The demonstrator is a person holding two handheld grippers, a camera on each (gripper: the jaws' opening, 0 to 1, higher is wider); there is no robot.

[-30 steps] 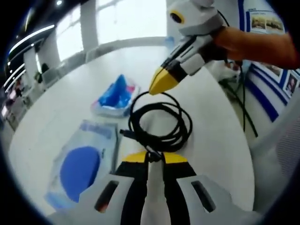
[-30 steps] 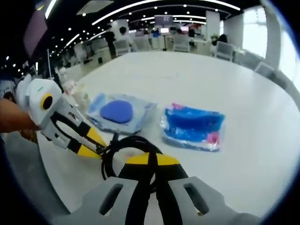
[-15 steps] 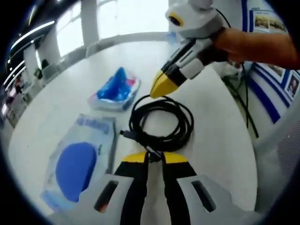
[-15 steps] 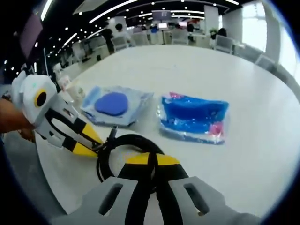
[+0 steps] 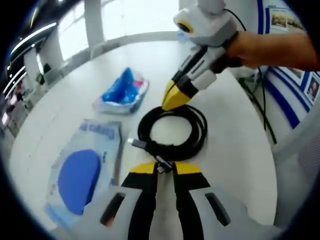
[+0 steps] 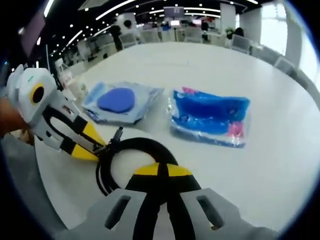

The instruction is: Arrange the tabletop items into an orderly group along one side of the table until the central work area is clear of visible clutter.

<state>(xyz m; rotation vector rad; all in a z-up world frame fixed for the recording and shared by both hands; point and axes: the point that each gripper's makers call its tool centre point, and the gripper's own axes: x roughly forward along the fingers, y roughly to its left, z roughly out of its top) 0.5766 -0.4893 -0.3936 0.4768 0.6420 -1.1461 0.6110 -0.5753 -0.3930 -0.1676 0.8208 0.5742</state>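
A round white table (image 5: pixel 65 95) fills the scene, with a coiled black cable (image 5: pixel 172 131) lying near its edge as the landmark. In the left gripper view, a clear packet holding a flat blue disc (image 5: pixel 79 176) lies left of the cable, and a crumpled blue plastic packet (image 5: pixel 122 92) lies beyond it to the upper left. The left gripper (image 5: pixel 165 167) has its yellow-tipped jaws pressed together on the cable's near end, by the plug. The right gripper (image 5: pixel 175 97), held by a hand (image 5: pixel 260 47), touches the coil's far side with its jaws closed on the cable loop. In the right gripper view, both packets lie beyond the cable.
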